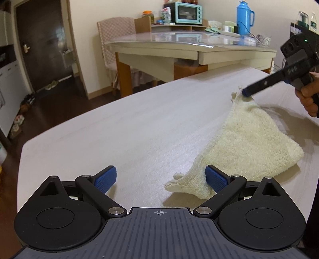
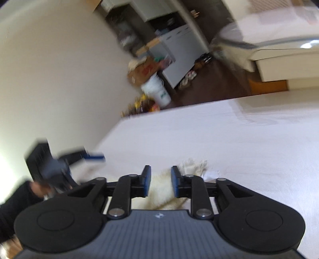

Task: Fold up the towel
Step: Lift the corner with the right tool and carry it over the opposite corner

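A cream towel point(image 1: 247, 145) lies rumpled on the white table point(image 1: 119, 127), lifted at its far corner. My left gripper point(image 1: 160, 179) is open just above the table, with the towel's near corner point(image 1: 179, 183) lying beside its right pad. My right gripper point(image 1: 246, 93) reaches in from the right and touches the towel's raised far corner. In the blurred right wrist view the right gripper point(image 2: 159, 182) stands partly open, with towel point(image 2: 159, 191) between its pads and the frayed corner point(image 2: 193, 165) past them. The left gripper point(image 2: 87, 157) shows there at the left.
A second table point(image 1: 191, 47) with a blue thermos point(image 1: 244, 17), a teal toaster oven point(image 1: 188, 12) and clutter stands behind, next to a covered chair point(image 1: 115, 39). A dark door point(image 1: 43, 39) and shoes on the floor point(image 1: 18, 123) are at the left. A white bucket point(image 2: 157, 89) stands by the wall.
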Demonstrator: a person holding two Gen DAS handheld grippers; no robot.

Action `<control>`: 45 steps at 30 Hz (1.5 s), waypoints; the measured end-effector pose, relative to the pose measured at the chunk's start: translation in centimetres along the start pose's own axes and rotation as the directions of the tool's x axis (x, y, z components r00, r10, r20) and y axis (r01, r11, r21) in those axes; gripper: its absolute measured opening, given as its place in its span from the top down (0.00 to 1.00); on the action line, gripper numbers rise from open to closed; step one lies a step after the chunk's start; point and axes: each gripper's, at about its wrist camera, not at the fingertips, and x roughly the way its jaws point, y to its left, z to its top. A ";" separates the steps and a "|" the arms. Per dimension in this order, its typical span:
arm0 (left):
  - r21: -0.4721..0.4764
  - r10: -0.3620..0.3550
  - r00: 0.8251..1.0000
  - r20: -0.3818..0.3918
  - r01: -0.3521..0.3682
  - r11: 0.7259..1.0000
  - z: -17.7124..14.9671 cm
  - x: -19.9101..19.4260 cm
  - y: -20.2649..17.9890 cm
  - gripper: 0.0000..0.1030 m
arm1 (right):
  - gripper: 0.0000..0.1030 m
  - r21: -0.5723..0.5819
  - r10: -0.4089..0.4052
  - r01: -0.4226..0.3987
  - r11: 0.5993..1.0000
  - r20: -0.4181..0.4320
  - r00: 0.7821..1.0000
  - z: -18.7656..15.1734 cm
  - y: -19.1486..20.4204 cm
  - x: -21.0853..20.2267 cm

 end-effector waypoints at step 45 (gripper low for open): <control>0.055 -0.004 1.000 -0.001 0.004 0.998 0.3 0.2 -0.1 0.01 | 0.73 0.048 -0.125 0.125 0.991 -0.017 0.992 1.3 -2.3 0.9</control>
